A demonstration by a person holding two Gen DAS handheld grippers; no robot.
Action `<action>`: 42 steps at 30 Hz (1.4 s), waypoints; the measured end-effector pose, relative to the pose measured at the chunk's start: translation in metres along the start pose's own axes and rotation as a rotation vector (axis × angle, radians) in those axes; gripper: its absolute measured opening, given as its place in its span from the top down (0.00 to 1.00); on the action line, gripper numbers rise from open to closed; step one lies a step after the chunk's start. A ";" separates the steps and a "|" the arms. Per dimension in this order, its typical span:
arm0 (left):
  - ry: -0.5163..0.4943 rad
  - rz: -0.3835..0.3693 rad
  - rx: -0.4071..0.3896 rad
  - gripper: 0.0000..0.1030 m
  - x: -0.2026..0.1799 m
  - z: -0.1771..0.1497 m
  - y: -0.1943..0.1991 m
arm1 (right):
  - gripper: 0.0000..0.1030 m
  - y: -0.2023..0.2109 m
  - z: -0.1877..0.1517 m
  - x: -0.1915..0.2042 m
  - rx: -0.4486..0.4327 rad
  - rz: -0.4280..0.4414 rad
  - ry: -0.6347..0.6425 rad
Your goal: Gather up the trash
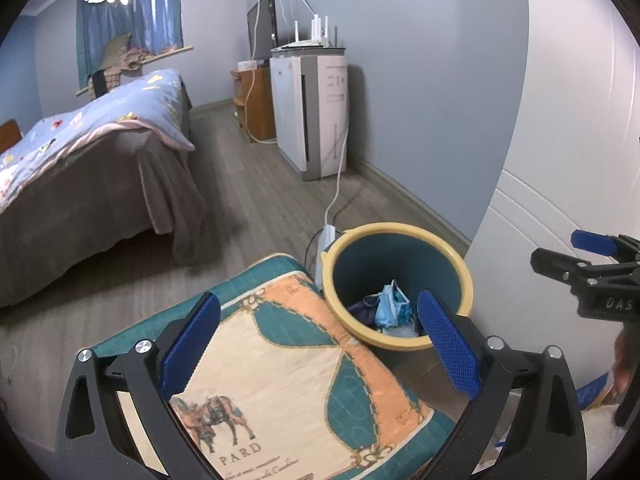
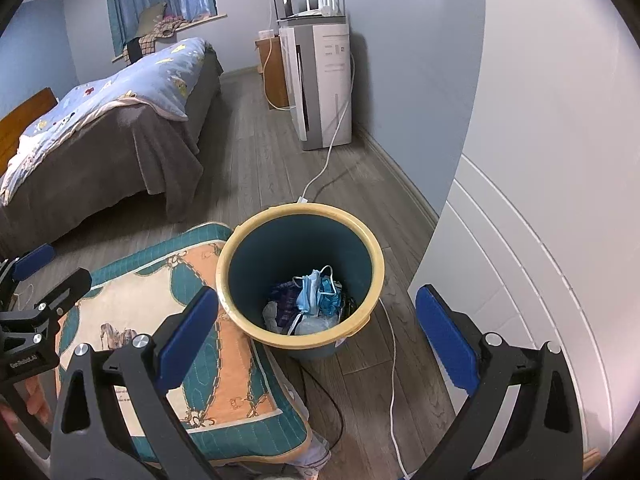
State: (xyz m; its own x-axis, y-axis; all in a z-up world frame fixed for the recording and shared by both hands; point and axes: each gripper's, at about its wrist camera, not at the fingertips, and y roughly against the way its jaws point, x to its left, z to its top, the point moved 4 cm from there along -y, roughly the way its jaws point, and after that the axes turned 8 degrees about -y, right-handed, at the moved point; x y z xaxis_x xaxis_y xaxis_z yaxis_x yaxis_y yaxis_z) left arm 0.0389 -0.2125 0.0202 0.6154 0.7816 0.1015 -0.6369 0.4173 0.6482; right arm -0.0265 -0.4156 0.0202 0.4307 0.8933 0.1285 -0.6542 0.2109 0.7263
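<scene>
Teal bin [image 2: 300, 240] with yellow rim, upright on floor, crumpled blue masks [image 2: 318, 290] and wrappers inside

We can't ID the stuff under the masks [image 2: 316, 292] in the bin [image 2: 240, 240]. Cushion [image 1: 280, 380] text is cut off at the btm edge.

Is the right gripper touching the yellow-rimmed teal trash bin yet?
Apart. The right wrist view shows the right gripper open, floor visible between its blue pads and the bin.

A bin [image 2: 300, 280] stood on the floor [image 2: 256, 168] just right of a cushion [image 2: 168, 340], with discarded masks [image 2: 320, 292] inside it. A bed [image 2: 100, 128] lay further back on the left, an air purifier [image 2: 320, 84] behind against the wall [image 2: 420, 60]
</scene>
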 end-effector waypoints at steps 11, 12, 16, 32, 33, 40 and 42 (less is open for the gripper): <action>0.001 -0.006 -0.006 0.05 0.005 -0.002 0.006 | 0.06 0.000 -0.001 0.003 0.003 -0.010 0.014; 0.002 -0.006 -0.006 0.05 0.005 -0.002 0.006 | 0.06 -0.001 -0.001 0.003 0.004 -0.010 0.012; -0.001 -0.007 -0.007 0.05 0.006 -0.002 0.007 | 0.06 -0.001 -0.001 0.003 0.007 -0.010 0.015; -0.021 -0.003 -0.012 0.05 0.002 -0.002 0.011 | 0.06 -0.001 -0.001 0.003 0.007 -0.010 0.014; -0.020 -0.002 -0.012 0.05 0.002 -0.001 0.010 | 0.06 -0.001 -0.001 0.003 0.007 -0.010 0.014; -0.019 0.000 -0.012 0.05 0.001 -0.001 0.010 | 0.06 -0.001 -0.002 0.002 0.010 -0.008 0.011; -0.019 -0.001 -0.013 0.05 0.001 -0.001 0.010 | 0.06 -0.001 -0.002 0.002 0.011 -0.008 0.010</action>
State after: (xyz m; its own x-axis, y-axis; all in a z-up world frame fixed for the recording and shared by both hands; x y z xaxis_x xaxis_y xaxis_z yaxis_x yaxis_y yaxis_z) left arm 0.0321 -0.2072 0.0264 0.6249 0.7722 0.1153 -0.6420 0.4241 0.6387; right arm -0.0261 -0.4134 0.0183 0.4295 0.8956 0.1156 -0.6439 0.2140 0.7346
